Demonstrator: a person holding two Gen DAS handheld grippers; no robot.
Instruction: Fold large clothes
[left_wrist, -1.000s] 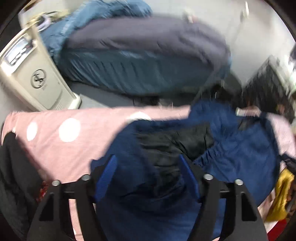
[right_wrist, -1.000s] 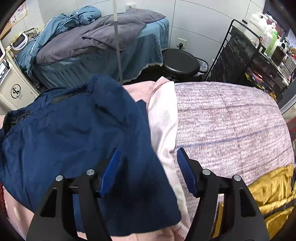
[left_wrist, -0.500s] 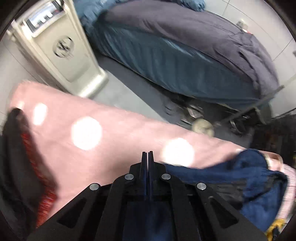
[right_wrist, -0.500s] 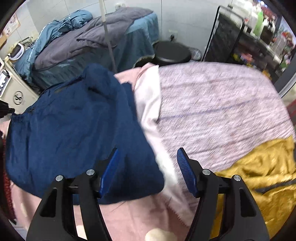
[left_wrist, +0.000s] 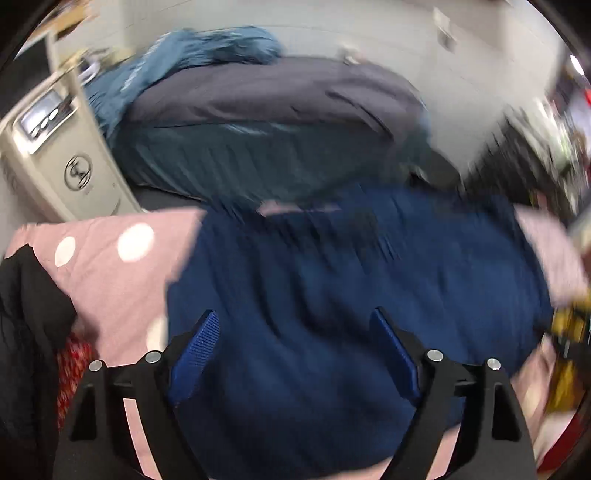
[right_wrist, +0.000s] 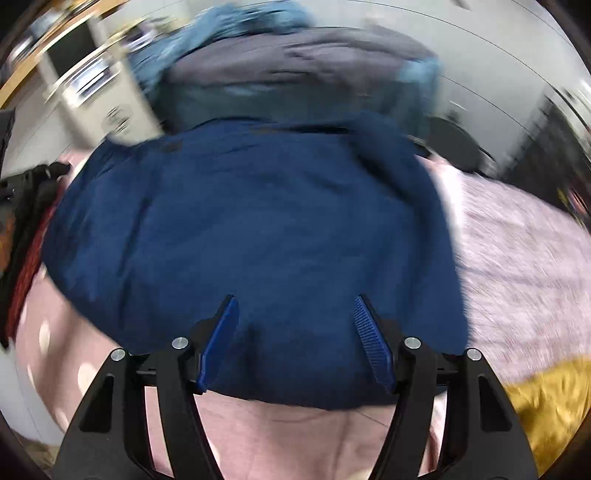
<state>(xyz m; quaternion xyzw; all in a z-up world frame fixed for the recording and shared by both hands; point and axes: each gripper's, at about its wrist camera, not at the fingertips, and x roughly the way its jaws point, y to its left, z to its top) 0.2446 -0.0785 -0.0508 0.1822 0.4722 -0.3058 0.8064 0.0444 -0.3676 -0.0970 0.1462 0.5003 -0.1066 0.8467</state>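
Note:
A large navy blue garment (left_wrist: 332, 295) lies spread on a pink polka-dot cover (left_wrist: 110, 266); it also fills the middle of the right wrist view (right_wrist: 258, 229). My left gripper (left_wrist: 293, 332) is open and empty, its jaws apart over the garment's near part. My right gripper (right_wrist: 295, 317) is open and empty, its jaws apart over the garment's near hem. Both views are motion-blurred.
A black and red garment (left_wrist: 29, 332) lies at the left. A mauve knitted piece (right_wrist: 517, 258) and a yellow garment (right_wrist: 546, 398) lie at the right. Behind stand a blue-skirted bed (left_wrist: 277, 147), a beige machine (left_wrist: 59, 158) and a dark shelf rack (left_wrist: 535, 147).
My left gripper was shut half a second ago and is now open over the blue garment. My right gripper has swung left, from the garment's right edge to over its middle.

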